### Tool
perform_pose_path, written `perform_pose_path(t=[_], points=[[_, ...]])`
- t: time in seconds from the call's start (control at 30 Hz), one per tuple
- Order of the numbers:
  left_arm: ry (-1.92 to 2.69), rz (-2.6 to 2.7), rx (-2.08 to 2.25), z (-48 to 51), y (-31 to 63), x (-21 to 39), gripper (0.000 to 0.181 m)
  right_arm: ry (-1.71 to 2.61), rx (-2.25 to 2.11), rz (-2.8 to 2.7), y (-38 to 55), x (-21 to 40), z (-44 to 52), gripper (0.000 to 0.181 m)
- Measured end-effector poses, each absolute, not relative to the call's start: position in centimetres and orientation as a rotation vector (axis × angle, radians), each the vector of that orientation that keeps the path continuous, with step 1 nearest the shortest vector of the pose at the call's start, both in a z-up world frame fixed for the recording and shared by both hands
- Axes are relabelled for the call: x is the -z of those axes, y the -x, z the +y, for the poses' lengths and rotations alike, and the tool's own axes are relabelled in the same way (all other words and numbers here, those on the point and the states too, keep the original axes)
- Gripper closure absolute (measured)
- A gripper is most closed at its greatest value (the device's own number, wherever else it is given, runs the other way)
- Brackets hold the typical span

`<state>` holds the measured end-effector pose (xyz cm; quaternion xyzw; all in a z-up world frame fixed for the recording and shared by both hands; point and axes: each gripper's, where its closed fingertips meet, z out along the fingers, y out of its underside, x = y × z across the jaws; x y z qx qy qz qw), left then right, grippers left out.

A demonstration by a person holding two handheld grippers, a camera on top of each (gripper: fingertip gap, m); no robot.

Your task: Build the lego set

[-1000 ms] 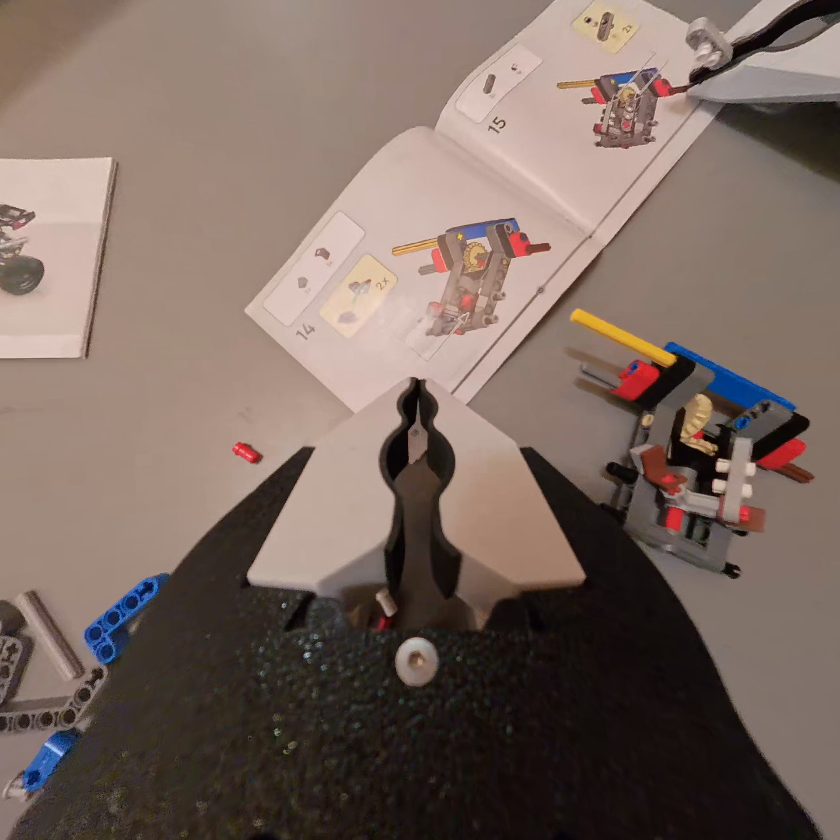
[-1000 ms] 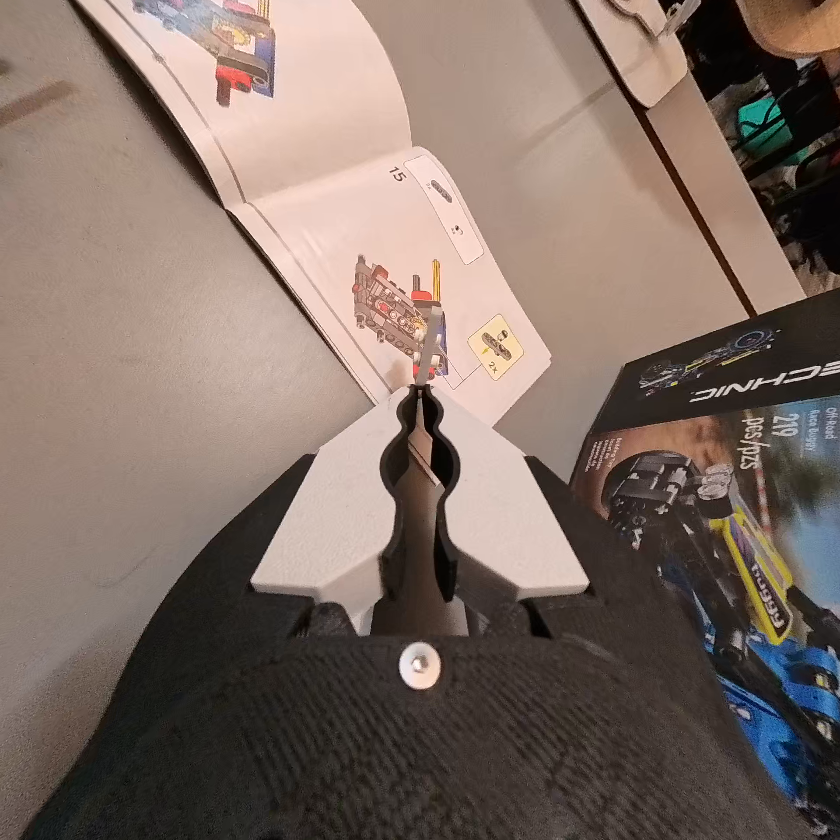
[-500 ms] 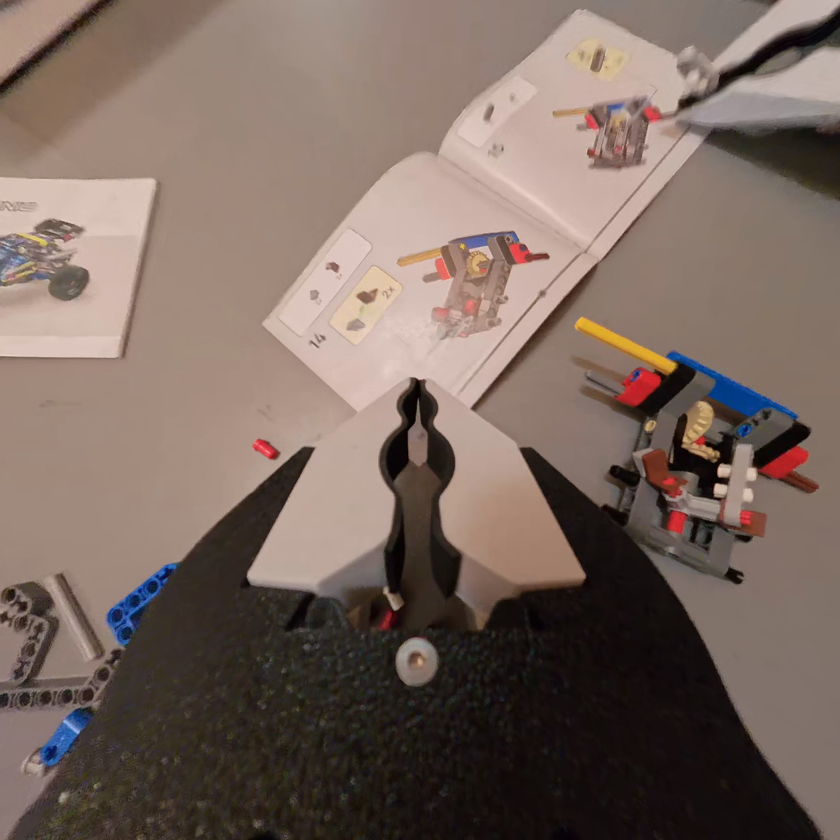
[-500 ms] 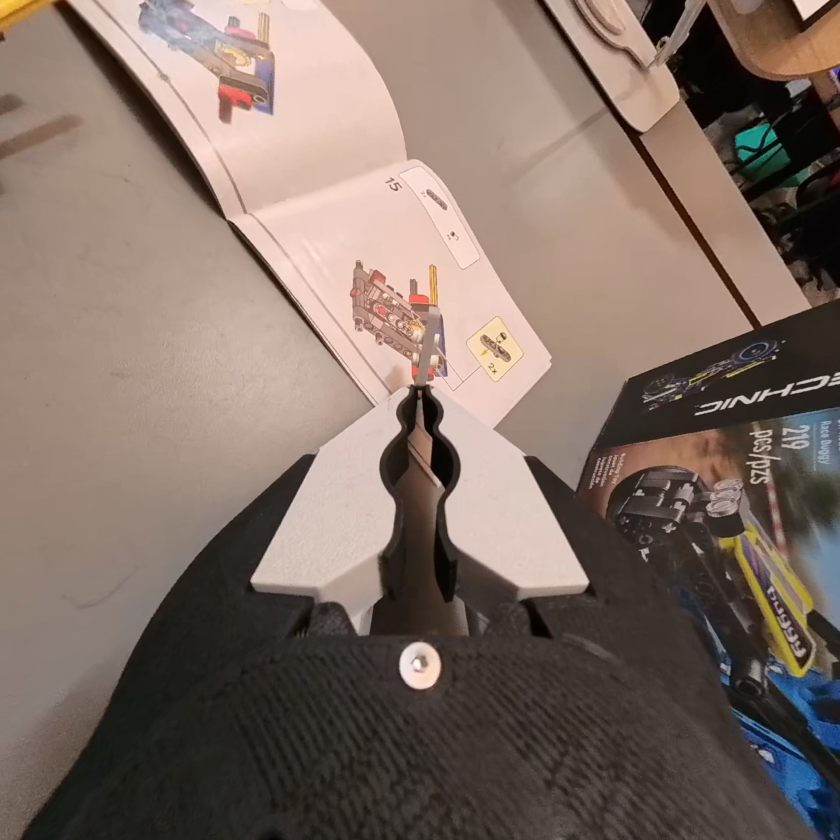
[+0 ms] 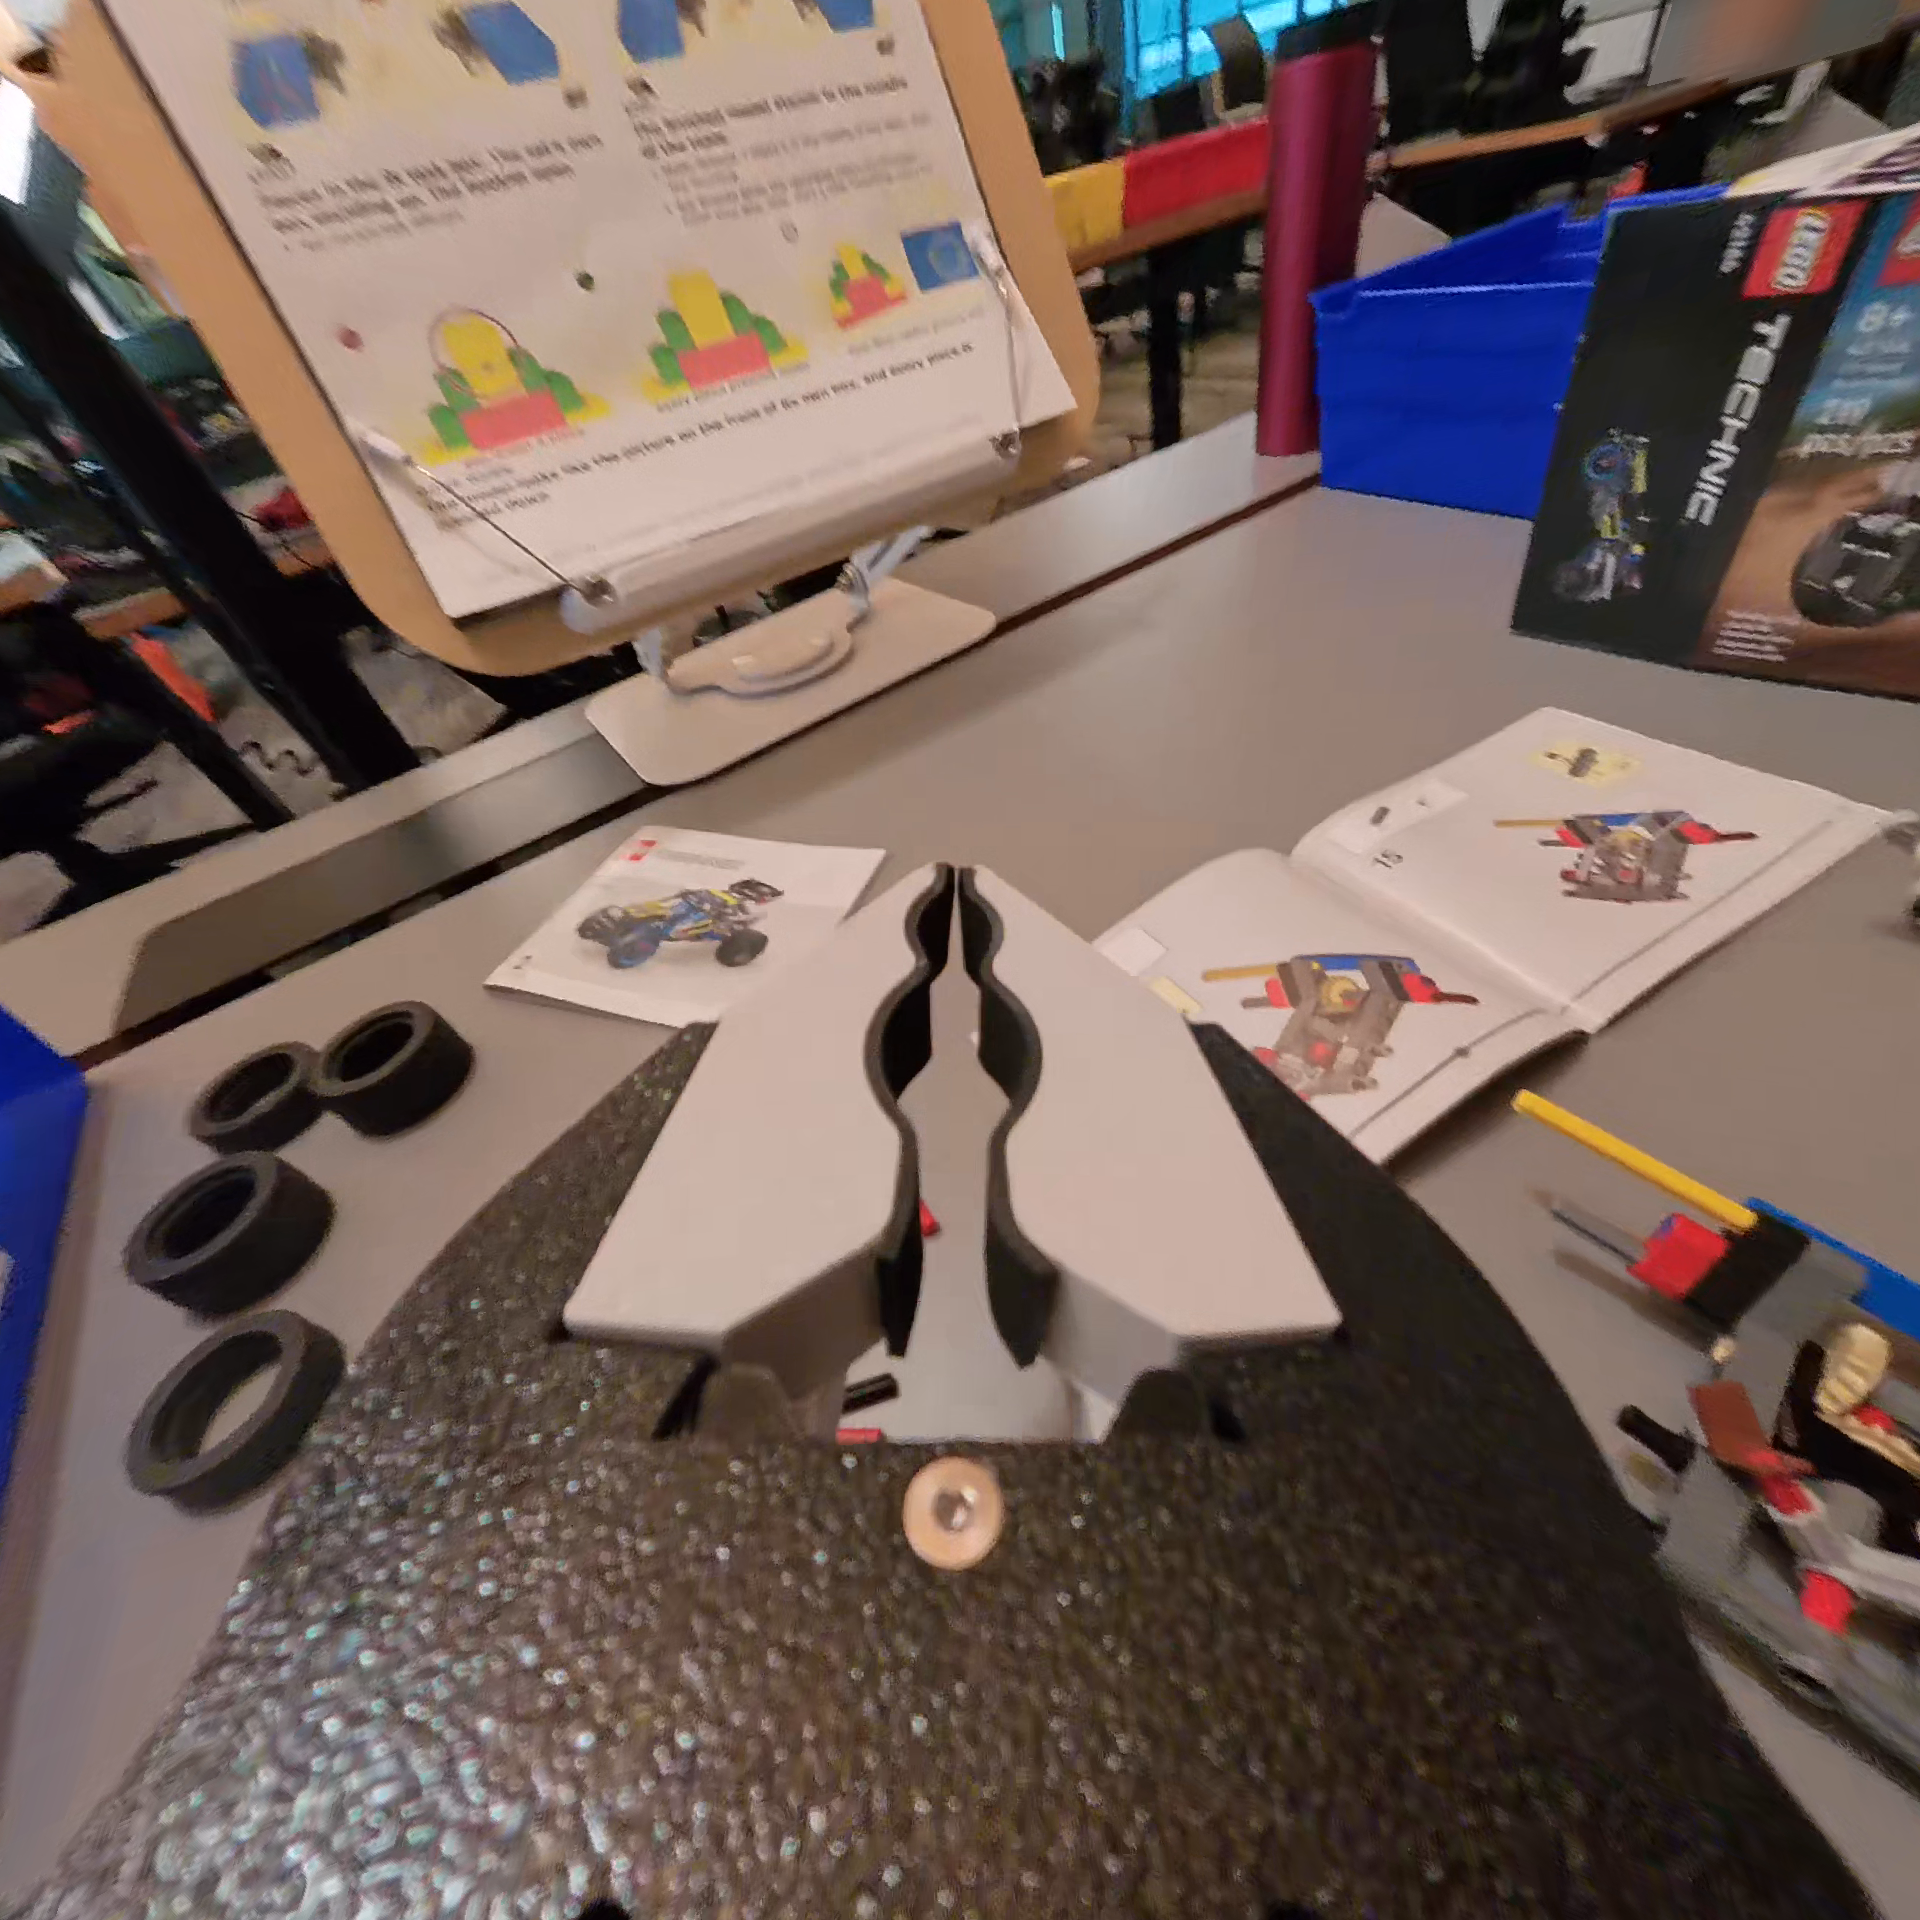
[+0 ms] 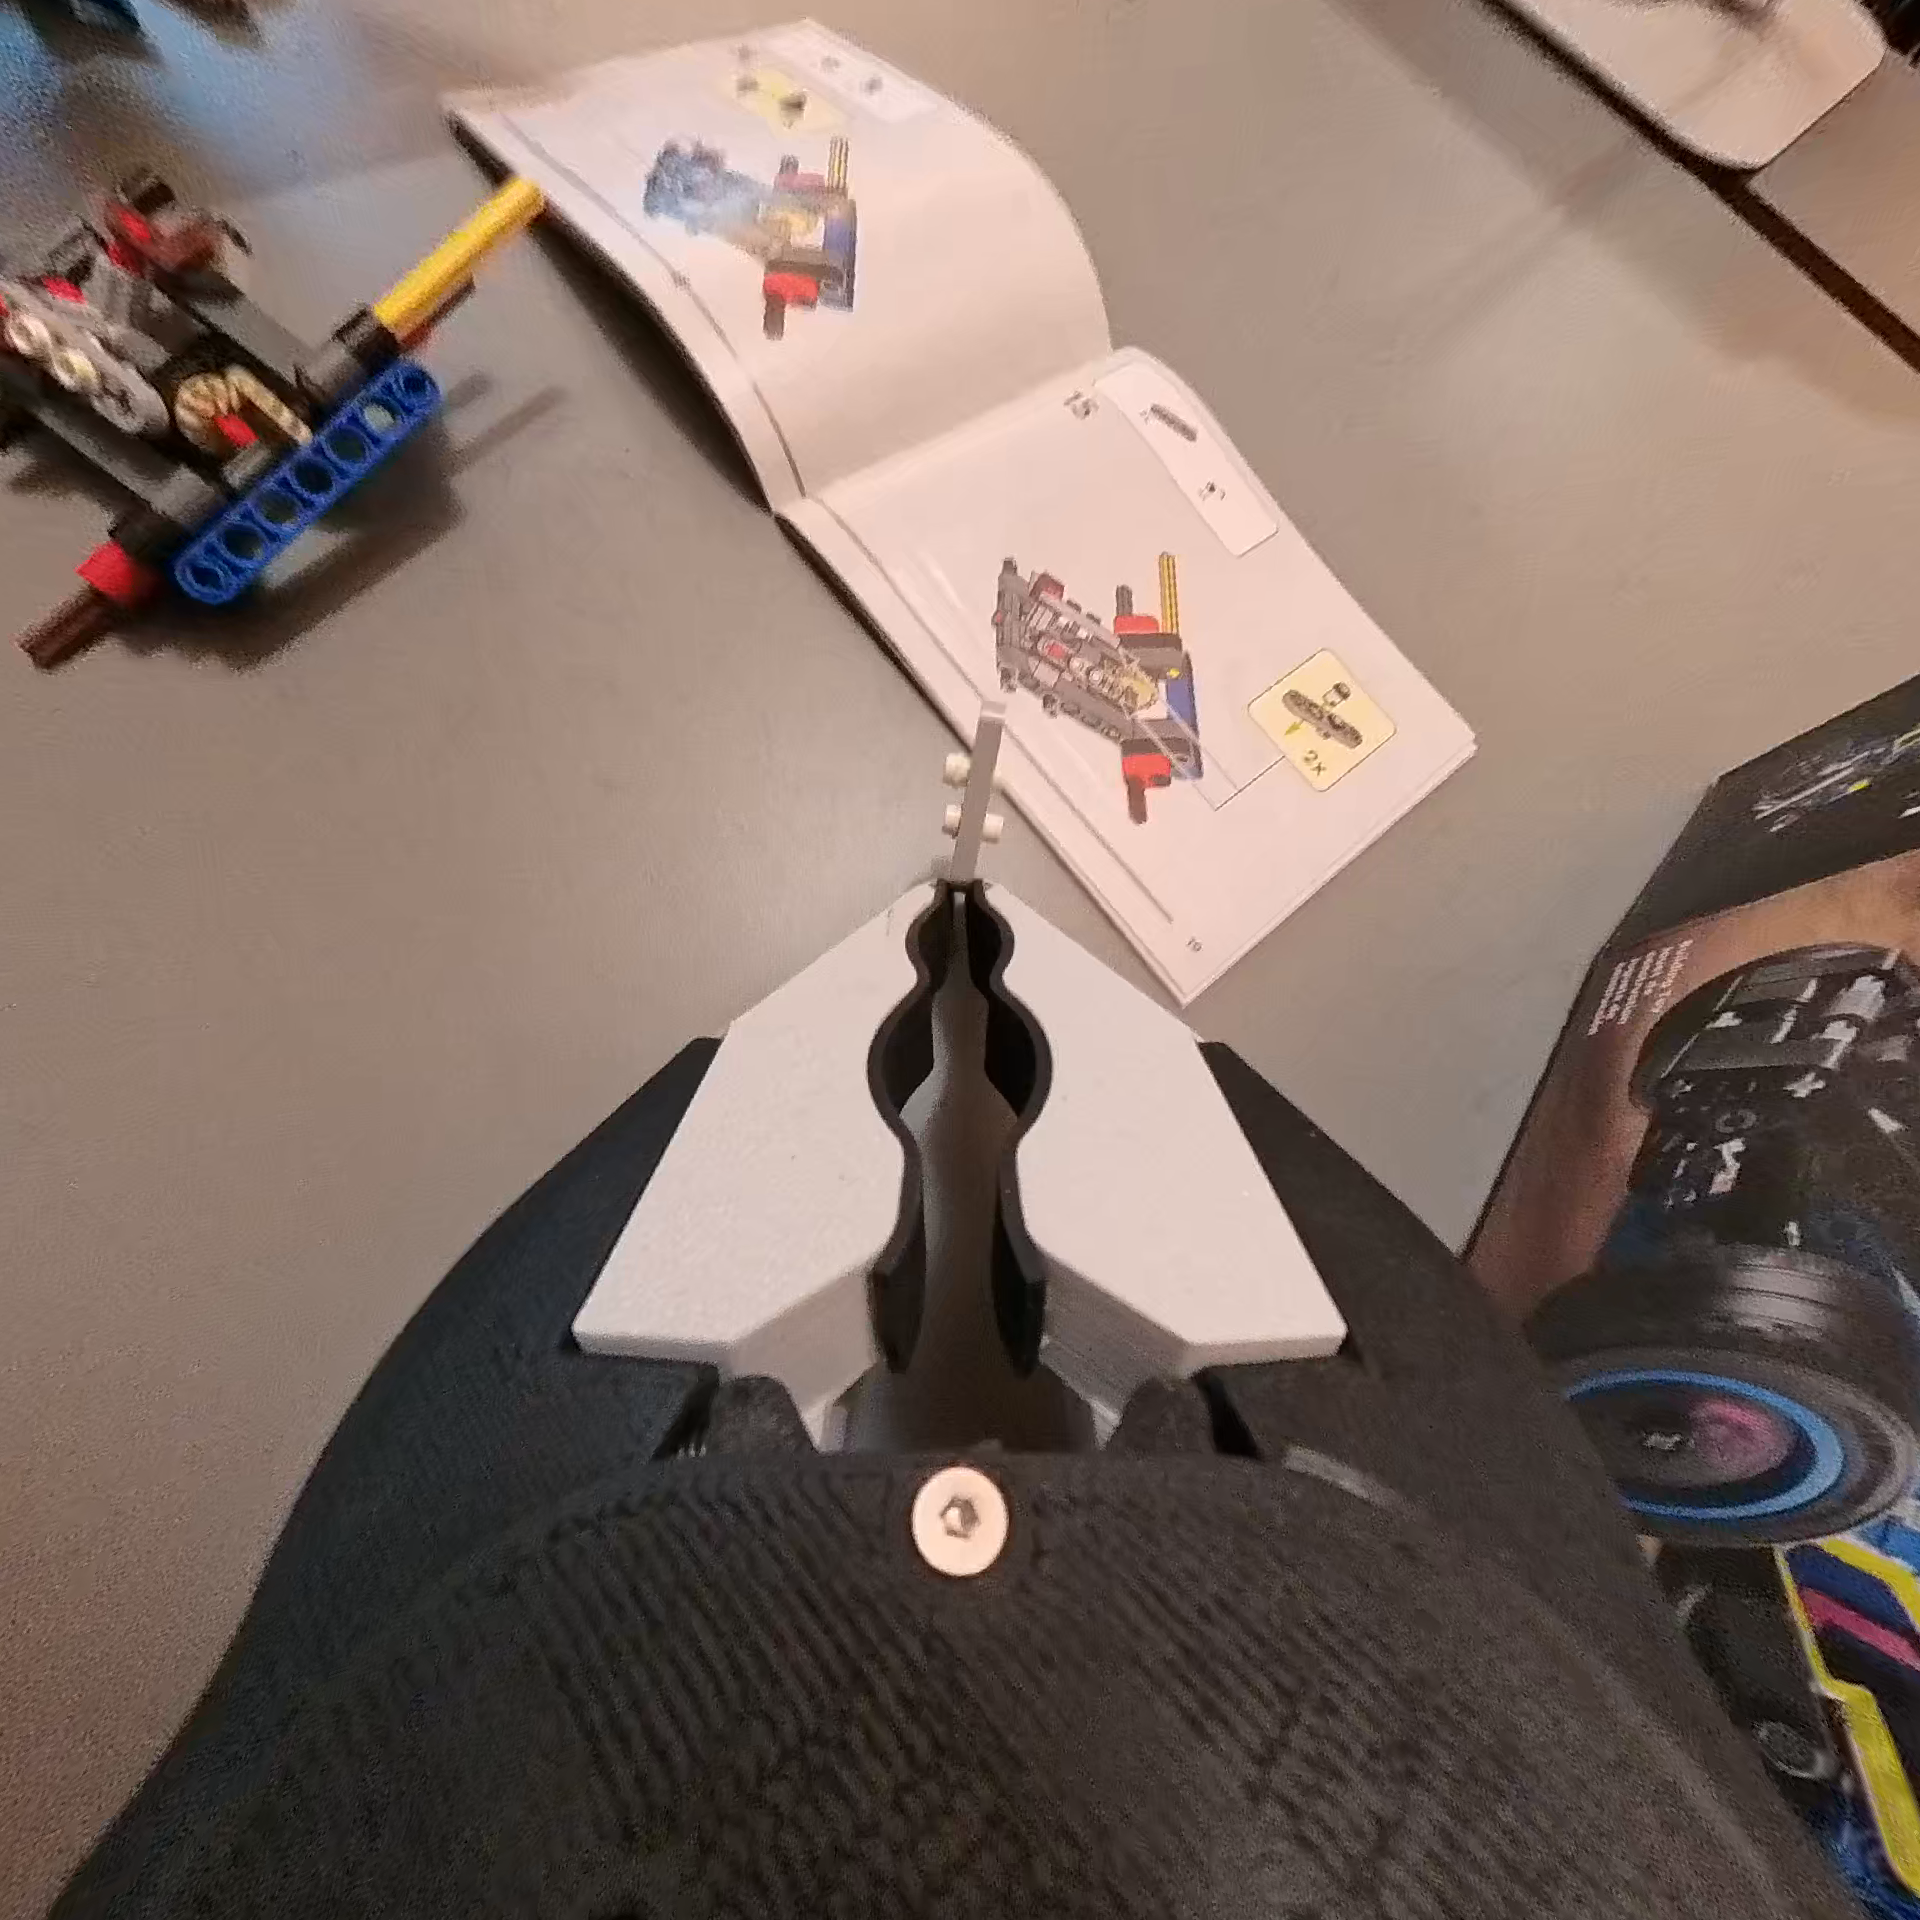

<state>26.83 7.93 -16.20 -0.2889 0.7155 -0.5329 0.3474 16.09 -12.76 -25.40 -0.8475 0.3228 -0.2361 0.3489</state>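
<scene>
Right claw closed on grey beam w/ white pins, above open booklet. Left claw closed, empty. Part-built model on tabletop beside booklet; four tyres lie apart.

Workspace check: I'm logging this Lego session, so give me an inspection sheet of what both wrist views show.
Surface: grey table, bare in places.
Job's things: part-built model lying left of the open instruction booklet; four black tyres loose at the left; set box standing at the right.
Clutter: second booklet, closed; blue bins.
Grippers: left tongs shut, nothing held; right tongs shut on a thin grey beam with white pins.
Cables: nothing seen.
Surroundings: tilted document stand with a printed sheet; blurred workshop behind.
</scene>
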Motion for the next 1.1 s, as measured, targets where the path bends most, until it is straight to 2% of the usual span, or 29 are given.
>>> perform_pose_path(t=[0.1,0.33,0.83,1.1], points=[[0.753,1.76,1.304,9.1,-27.4,15.8,0.18,2.215,0.626,0.802,-15.9,25.5,-12.6,0.181],[0.745,1.647,1.185,10.8,-28.1,15.6,0.165,2.205,0.575,0.815,-15.8,25.6,-12.5,0.181],[0.594,1.801,1.078,8.7,-27.3,17.1,0.173,2.148,0.401,0.894,-15.4,25.6,-12.2,0.181],[0.276,2.09,1.246,1.1,-20.5,15.6,0.174,2.084,0.352,0.922,-14.2,23.8,-9.8,0.181]])
